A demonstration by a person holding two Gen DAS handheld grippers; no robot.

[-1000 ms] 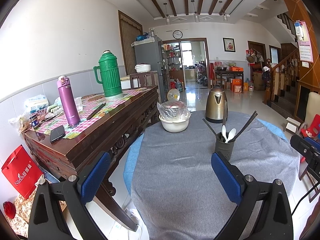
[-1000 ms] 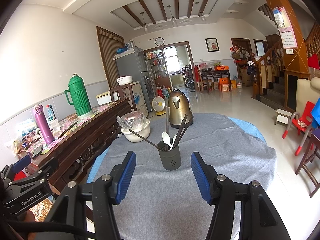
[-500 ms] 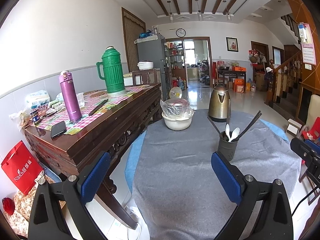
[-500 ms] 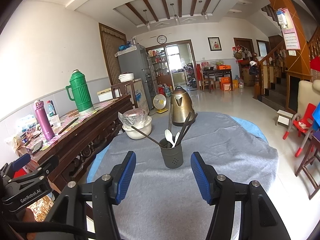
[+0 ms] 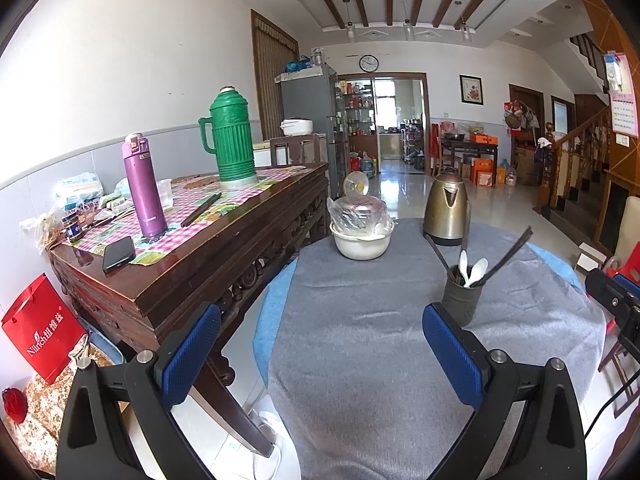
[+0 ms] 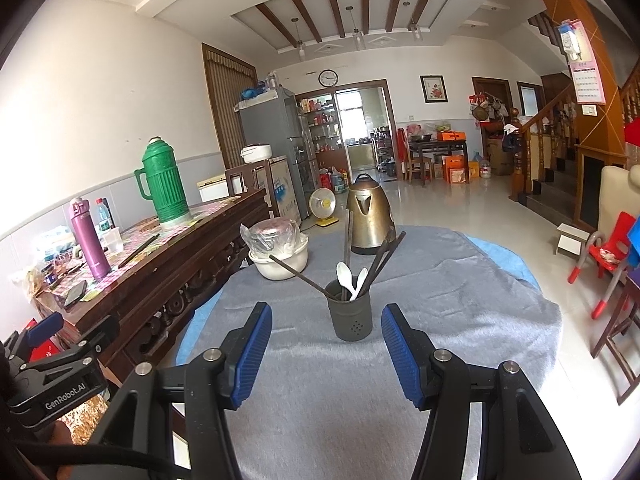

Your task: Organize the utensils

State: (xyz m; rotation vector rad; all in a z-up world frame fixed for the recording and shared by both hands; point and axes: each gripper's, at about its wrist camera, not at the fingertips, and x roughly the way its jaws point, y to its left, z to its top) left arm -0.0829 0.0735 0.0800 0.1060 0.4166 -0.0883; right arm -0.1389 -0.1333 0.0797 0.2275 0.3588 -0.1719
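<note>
Both tongs stand apart and empty: the right gripper (image 6: pixel 326 350) just short of the dark utensil holder (image 6: pixel 351 314), the left gripper (image 5: pixel 320 354) left of it; the holder, on grey cloth (image 6: pixel 440 304), holds chopsticks (image 6: pixel 384 258) and white spoons (image 6: pixel 345 276), kettle (image 6: pixel 370 216) behind

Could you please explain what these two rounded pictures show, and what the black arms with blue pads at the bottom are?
Each picture comes from a wide-angle camera mounted on a hand-held gripper; a person carries one in each hand. The black arms are the gripper's two fingers, and the blue pads are their gripping faces. One view looks along the left gripper, the other along the right gripper. Both stand open and hold nothing. Ahead is a round table under a grey cloth. On it stand a dark utensil holder with chopsticks and white spoons, a white bowl with a bagged pot in it, and a metal kettle.
</note>
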